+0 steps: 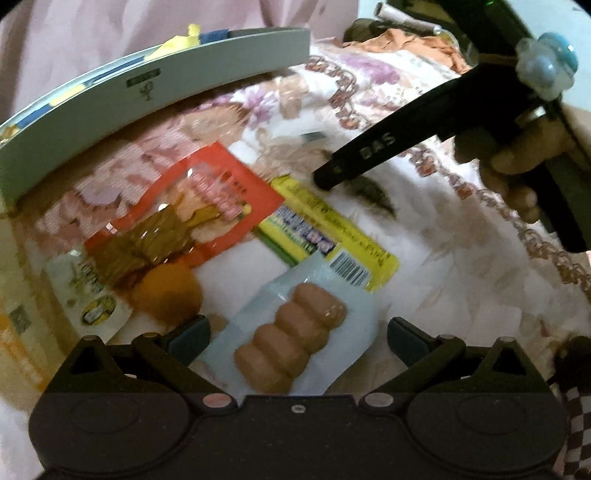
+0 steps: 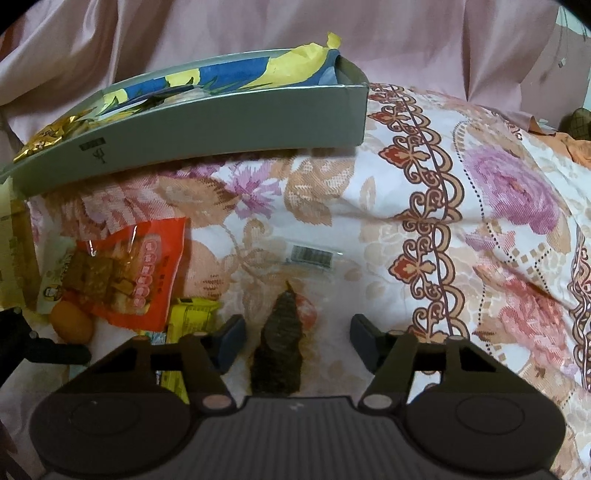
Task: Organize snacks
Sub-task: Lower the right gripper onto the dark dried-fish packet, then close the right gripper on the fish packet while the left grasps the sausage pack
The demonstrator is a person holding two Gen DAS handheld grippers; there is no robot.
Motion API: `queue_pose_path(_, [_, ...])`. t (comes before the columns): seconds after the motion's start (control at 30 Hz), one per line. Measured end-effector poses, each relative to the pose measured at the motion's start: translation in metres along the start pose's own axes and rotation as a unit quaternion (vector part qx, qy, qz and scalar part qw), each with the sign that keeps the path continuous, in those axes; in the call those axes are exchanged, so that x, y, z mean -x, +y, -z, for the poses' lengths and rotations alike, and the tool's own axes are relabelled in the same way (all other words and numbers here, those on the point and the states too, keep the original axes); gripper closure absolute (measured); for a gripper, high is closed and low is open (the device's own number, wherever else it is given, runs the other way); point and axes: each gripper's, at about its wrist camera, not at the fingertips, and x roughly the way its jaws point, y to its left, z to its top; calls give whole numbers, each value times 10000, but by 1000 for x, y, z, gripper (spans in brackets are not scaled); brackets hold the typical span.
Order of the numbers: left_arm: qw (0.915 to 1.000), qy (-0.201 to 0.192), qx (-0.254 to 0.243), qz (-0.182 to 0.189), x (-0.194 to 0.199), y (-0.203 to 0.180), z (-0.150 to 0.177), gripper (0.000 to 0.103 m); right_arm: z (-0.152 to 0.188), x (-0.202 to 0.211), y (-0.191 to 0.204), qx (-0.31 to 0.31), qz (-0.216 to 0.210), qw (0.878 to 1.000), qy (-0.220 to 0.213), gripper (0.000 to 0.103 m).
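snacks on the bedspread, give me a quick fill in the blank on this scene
1. The sausage pack lies between the jaws of the ____ gripper.
2. The right gripper has its jaws ____ around the dark snack.
3. The tofu snack pack is coloured ____.

Missing words: left; open; red

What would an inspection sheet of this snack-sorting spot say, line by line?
Surface: floral bedsheet, rumpled.
Job's things: grey box already holding packets; outside it lie a red packet, yellow packet, sausage pack, orange ball and dark snack in clear wrap.
Clutter: orange cloth at the far edge.
Grippers: left gripper open over the sausage pack; right gripper open astride the dark snack.
Cables: nothing seen.
Surroundings: pink fabric behind.
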Motion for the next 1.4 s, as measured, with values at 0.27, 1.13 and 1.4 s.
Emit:
queue_pose_path(0.27, [9991, 247, 345, -53, 11, -8, 12, 1, 7, 9, -3, 98, -127, 9996, 246, 48])
queue_pose_path(1.13, [9918, 79, 1272, -37, 22, -19, 22, 7, 32, 38, 15, 654, -342, 9940, 803, 32])
queue_pose_path(1.4, [9937, 27, 1110, -158, 21, -23, 20, 19, 42, 35, 28, 1099, -174, 9895, 920, 22])
